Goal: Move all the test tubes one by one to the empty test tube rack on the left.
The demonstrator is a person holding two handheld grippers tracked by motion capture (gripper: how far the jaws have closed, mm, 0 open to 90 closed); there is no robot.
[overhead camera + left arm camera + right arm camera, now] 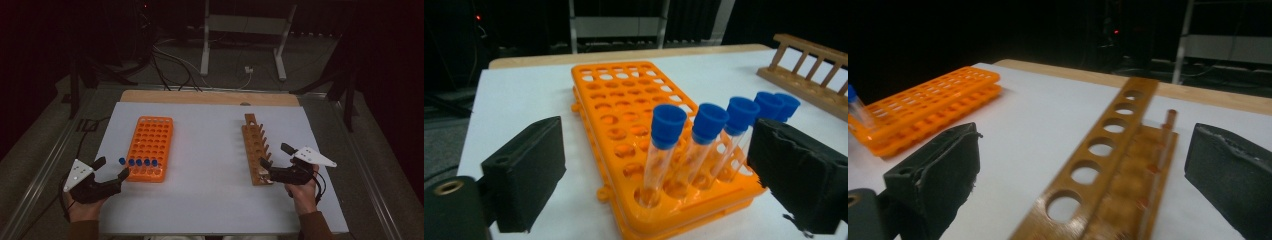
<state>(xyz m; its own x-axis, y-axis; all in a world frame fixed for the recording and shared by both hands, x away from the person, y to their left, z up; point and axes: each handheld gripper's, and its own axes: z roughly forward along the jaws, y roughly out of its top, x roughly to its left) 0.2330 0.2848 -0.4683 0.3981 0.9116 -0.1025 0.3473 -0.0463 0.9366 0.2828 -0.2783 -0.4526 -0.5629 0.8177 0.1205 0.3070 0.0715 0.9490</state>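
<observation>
Five clear plastic test tubes with blue caps (696,145) stand in the near row of the orange plastic tube rack (150,147), which lies on the left of the white table sheet (210,150). The left gripper (111,167) sits just beside that row, its jaws wide apart and gripping nothing. Further right lies the long brown wooden tube rack (255,147), its holes bare. The right gripper (274,159) straddles the rack's near end with jaws spread wide, holding nothing.
</observation>
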